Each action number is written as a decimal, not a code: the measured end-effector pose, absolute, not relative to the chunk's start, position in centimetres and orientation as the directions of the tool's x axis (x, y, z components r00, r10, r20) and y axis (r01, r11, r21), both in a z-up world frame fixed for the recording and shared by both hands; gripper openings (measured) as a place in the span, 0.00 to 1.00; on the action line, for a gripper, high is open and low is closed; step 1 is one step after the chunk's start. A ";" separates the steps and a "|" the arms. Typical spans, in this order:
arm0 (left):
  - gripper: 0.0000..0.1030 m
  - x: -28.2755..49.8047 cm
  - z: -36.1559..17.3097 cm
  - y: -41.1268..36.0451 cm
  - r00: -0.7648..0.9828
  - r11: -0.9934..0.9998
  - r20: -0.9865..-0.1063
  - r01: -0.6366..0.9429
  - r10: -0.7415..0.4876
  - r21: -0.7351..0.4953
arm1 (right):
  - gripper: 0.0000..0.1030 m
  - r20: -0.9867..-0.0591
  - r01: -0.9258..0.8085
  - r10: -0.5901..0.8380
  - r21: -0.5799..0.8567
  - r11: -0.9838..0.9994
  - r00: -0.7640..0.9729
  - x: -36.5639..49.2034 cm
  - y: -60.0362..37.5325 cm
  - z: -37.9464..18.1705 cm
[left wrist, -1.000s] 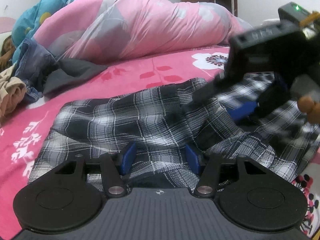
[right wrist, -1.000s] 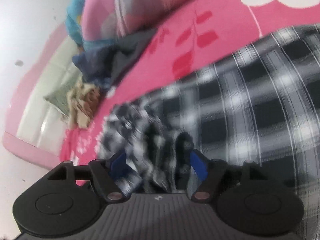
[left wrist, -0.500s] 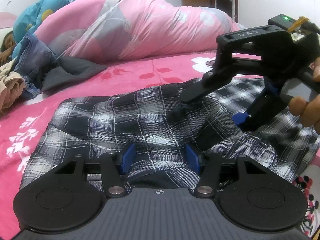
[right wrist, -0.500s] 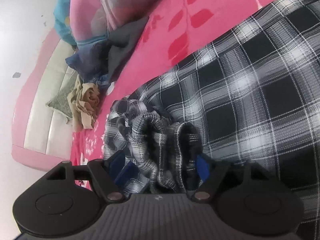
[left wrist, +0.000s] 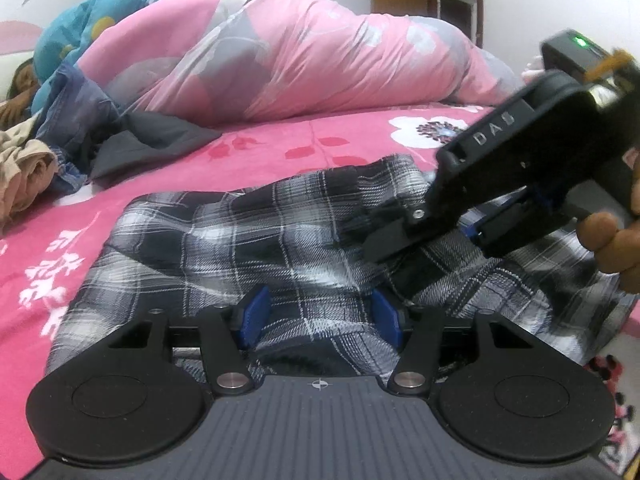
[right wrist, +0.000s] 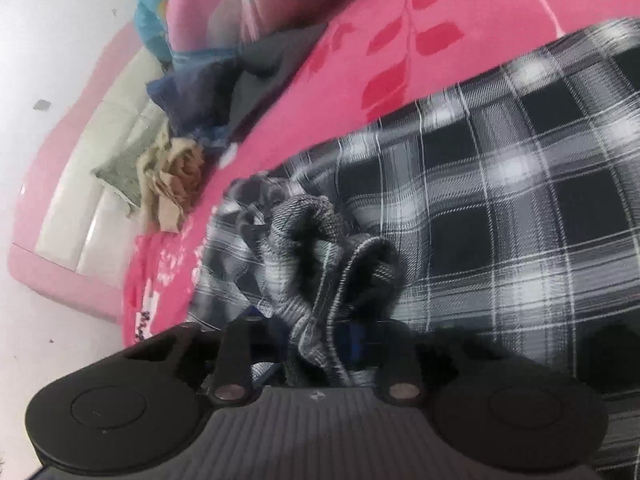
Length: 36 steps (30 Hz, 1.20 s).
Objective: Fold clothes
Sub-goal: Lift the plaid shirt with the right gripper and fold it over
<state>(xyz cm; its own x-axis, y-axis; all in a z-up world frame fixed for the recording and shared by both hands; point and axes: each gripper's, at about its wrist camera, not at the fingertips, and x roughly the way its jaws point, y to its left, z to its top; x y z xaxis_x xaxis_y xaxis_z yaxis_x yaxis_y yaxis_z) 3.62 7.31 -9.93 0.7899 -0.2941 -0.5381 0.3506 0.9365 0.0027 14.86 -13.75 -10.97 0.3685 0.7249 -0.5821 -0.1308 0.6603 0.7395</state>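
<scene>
A black-and-white plaid garment point(left wrist: 240, 248) lies rumpled on the pink bed sheet point(left wrist: 168, 176). My left gripper point(left wrist: 319, 316) sits low at its near edge, blue pads wide apart, with a fold of plaid lying between them. In the left wrist view my right gripper point(left wrist: 424, 248) reaches in from the right, held by a hand point(left wrist: 608, 248), and meets the garment's raised middle. In the right wrist view the right gripper point(right wrist: 316, 340) has its fingers drawn in on a bunched ridge of the plaid garment point(right wrist: 500, 200); only one blue pad point(right wrist: 356, 340) shows, the other is hidden by cloth.
A pink flowered duvet point(left wrist: 300, 60) is heaped along the far side, covering a person whose head point(left wrist: 20, 80) shows at far left. Dark blue and grey clothes point(left wrist: 100, 128) and a tan garment point(left wrist: 24, 168) lie at the left. The pink bed frame point(right wrist: 60, 264) and floor border the sheet.
The right gripper's fingers have closed in on the bunched plaid ridge and dropped lower onto the garment. The left gripper has kept its place and its opening.
</scene>
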 end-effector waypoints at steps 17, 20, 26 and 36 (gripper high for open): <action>0.61 8.4 -8.1 9.9 0.664 0.980 -0.720 0.138 -0.200 -0.144 | 0.21 -0.620 -0.192 0.536 0.534 0.823 0.573 14.2 -27.4 -3.5; 0.61 8.8 -7.7 7.6 0.640 0.968 -0.727 0.198 -0.247 -0.155 | 0.21 -0.641 -0.177 0.491 0.491 0.853 0.590 14.3 -30.7 -2.3; 0.61 10.3 -6.2 1.9 0.625 0.946 -0.724 0.298 -0.292 -0.124 | 0.21 -0.679 -0.103 0.407 0.442 0.891 0.611 14.1 -38.3 -1.3; 0.61 11.8 -6.3 -5.3 0.580 0.915 -0.753 0.398 -0.309 -0.069 | 0.21 -0.688 -0.024 0.359 0.445 0.895 0.631 13.6 -48.6 -2.2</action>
